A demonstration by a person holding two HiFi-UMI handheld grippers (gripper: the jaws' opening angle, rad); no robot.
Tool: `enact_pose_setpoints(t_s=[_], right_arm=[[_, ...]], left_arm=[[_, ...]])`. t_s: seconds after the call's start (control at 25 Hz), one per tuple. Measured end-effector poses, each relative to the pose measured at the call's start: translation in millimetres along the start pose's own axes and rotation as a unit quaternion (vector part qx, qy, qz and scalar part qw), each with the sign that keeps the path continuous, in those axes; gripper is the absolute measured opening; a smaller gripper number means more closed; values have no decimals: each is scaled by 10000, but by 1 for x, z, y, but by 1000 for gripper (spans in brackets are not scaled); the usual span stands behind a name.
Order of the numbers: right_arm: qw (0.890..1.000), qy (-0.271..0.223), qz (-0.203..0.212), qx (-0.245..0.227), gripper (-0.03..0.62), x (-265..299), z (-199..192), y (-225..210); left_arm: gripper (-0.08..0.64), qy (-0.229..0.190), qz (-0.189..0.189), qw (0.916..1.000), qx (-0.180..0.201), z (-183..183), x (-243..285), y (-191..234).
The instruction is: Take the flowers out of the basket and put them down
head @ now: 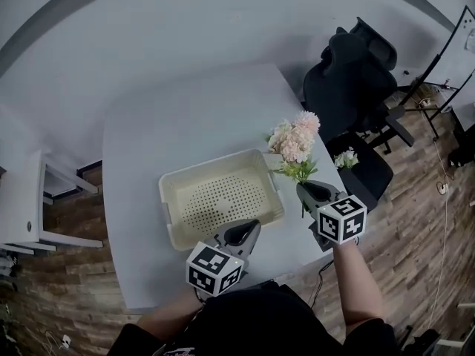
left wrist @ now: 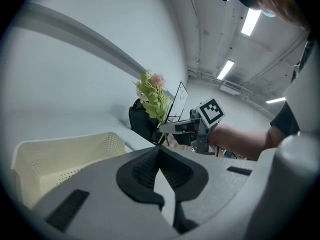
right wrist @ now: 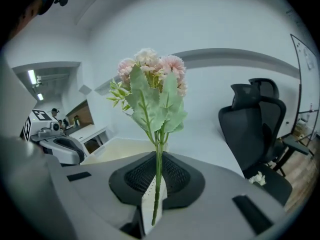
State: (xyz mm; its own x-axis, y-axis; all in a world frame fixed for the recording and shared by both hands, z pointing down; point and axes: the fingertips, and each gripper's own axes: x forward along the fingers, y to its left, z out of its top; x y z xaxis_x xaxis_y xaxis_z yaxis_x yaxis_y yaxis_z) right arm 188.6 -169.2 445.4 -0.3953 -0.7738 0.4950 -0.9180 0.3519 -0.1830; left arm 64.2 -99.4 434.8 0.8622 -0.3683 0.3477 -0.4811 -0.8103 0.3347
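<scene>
Left tool (head: 254, 224) pressed together, empty, overlapping basket (head: 215, 160) rim; right tool (head: 303, 188) pinching flowers (head: 295, 139), stems leaf-hidden from head view.

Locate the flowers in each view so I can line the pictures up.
Head view: flowers right of centre, stem in the right claw.
Left gripper view: flowers near centre, upper half.
Right gripper view: flowers dead centre, stem pinched in the right claw.
Shared landmark: black chair, in all three views.
</scene>
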Motion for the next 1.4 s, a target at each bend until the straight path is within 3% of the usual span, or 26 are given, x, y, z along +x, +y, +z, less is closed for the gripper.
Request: enact_pose_setpoints(t_s=[0.4,0.96,1.4], right_arm=[[9962,276,-411,710,43,-11,-63,-64],[9816,1305,-393,1339,43,41,-163,-132],[9716,1793,-333,1506,44,68,-190,-145]], left_arm=[[6,306,-191,9993,-9,-12,46,-28],[8,680,104,9968,-401,-41,102,-34],[6,819,223,9949,-537,-51,116,-41]])
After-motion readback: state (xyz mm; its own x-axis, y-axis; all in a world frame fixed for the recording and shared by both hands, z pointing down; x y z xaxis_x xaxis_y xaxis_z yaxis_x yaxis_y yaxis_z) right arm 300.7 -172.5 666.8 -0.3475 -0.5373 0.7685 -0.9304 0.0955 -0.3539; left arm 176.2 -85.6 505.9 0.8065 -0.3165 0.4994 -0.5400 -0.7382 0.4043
